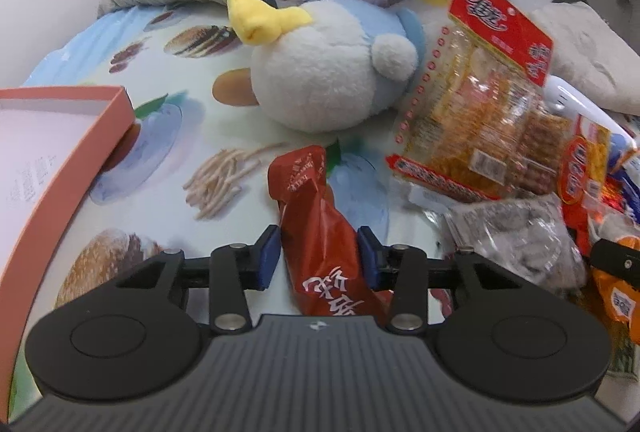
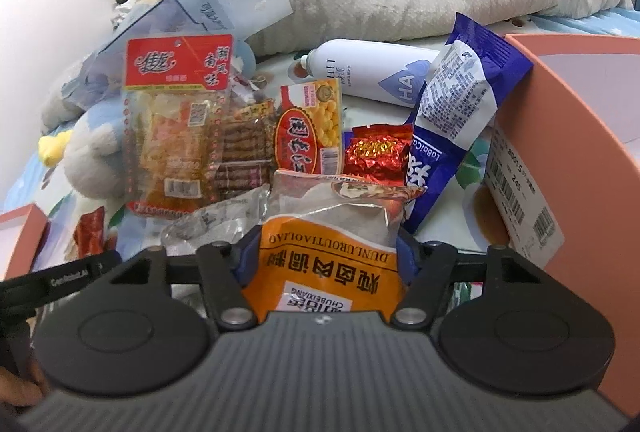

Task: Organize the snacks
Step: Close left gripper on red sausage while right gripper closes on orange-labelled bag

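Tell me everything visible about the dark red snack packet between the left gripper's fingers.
The dark red snack packet is a long, crinkled, glossy foil-like pouch with white characters printed near its lower end and small white lettering near its top. It lies lengthwise on the food-print bedsheet, its crimped top end pointing toward the white plush toy. The left gripper straddles its middle, blue pads at both sides, seemingly touching. Its near end passes out of sight under the gripper body.
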Demonstrator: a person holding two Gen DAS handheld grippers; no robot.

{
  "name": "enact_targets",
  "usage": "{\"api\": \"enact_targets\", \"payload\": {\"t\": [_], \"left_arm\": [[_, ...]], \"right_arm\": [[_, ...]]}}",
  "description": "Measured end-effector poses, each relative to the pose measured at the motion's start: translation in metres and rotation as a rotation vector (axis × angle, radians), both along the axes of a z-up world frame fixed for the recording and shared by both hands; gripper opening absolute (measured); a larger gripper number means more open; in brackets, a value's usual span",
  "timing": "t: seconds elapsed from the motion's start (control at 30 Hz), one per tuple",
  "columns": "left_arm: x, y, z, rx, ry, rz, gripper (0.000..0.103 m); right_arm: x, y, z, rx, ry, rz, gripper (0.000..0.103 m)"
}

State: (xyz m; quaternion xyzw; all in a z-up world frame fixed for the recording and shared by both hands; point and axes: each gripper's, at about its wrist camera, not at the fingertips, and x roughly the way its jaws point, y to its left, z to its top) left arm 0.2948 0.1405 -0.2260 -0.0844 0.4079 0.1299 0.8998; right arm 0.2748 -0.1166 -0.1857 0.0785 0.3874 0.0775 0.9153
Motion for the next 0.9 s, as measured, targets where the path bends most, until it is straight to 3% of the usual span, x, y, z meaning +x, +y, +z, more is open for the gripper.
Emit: {"api": "enact_targets", "payload": {"t": [0.67, 0.83, 0.9], "left_arm": [[-0.097, -0.049, 0.039, -0.108, 0.012, -0.15, 0.044], [-0.111, -0.061, 0.051, -0.125, 0.006, -0.168, 0.03], [-0.114, -0.067, 0.053, -0.121, 0.015, -0.188, 0.029]], "right_arm": [[-0.097, -0.016, 0.032, -0.055, -0.02, 0.097, 0.066], [-0.121, -0.021, 0.041, -0.056, -0.029, 0.122, 0.066], [-0.127, -0.021, 0.042, -0.061, -0.035, 0.133, 0.066]]}}
